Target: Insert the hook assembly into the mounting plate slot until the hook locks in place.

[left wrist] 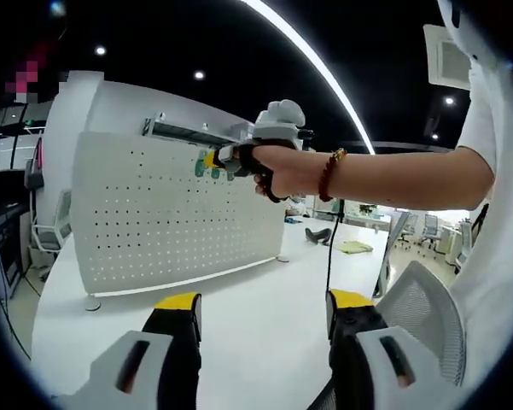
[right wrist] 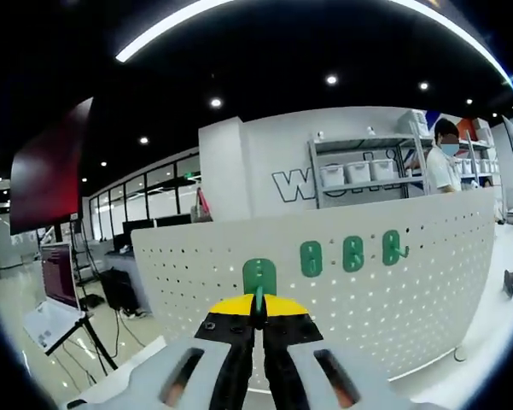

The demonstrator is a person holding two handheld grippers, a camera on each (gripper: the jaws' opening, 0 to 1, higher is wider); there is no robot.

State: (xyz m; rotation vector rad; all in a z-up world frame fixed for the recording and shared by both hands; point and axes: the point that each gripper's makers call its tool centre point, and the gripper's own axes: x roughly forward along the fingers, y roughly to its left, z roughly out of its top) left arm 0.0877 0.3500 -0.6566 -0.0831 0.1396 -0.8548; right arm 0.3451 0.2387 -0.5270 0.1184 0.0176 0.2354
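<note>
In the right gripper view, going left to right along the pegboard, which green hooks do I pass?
Green hook gripped between the right gripper's closed jaws → first mounted green hook → second mounted green hook → third mounted green hook, all on the white perforated pegboard.

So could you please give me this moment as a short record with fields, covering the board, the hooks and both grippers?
board: white pegboard standing upright on a white table
hooks on board: three green hooks in a row near the top edge
held hook: a fourth green hook at the board face, pinched by the right gripper
right gripper: shut on the hook, carried by a person's hand
left gripper: open, holding nothing, above the table
</note>
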